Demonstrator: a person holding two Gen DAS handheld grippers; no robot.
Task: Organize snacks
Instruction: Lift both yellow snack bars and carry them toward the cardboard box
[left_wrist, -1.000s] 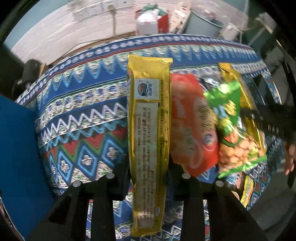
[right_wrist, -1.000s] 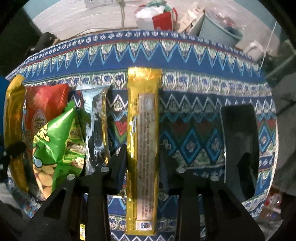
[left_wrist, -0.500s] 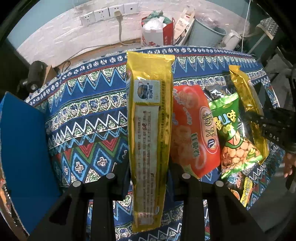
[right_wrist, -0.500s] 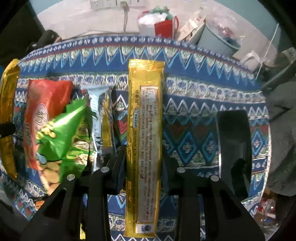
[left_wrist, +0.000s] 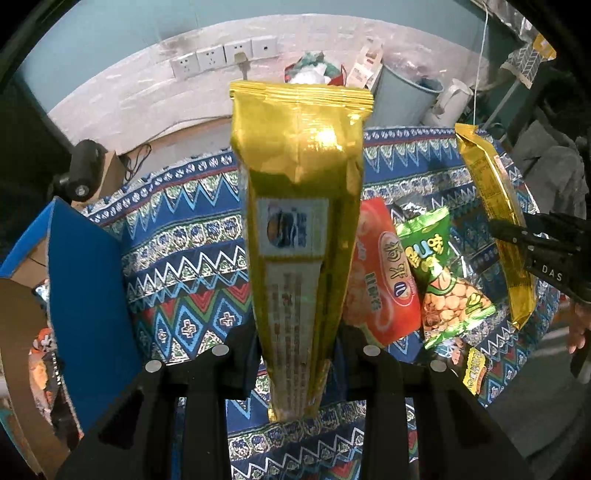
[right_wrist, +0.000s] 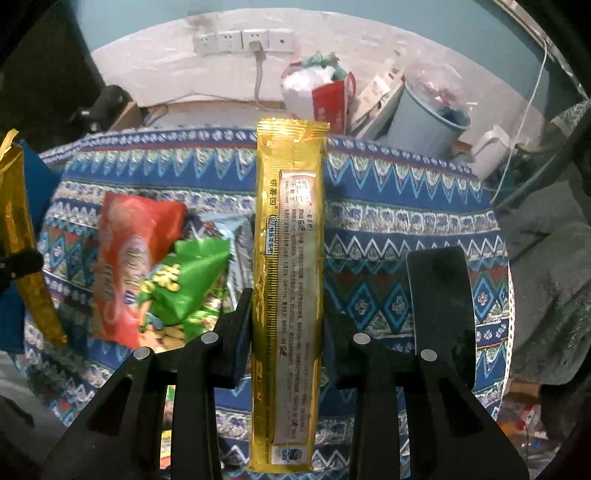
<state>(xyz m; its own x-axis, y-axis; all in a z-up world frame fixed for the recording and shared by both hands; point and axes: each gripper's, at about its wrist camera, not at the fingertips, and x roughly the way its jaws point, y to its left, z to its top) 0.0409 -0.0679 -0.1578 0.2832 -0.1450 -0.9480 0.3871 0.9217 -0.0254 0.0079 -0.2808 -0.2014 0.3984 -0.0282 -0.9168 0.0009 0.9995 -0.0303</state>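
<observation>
Two gold snack packs aloft

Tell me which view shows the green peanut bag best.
The left wrist view: the green peanut bag lies in focus on the patterned tablecloth, its printed front and pictured peanuts showing. The right wrist view shows it blurred, partly hidden behind the right gripper.

Both wrist cameras look steeply down along their fingers at the patterned table, close above it. Both share the snack pile, sockets and bin.
</observation>
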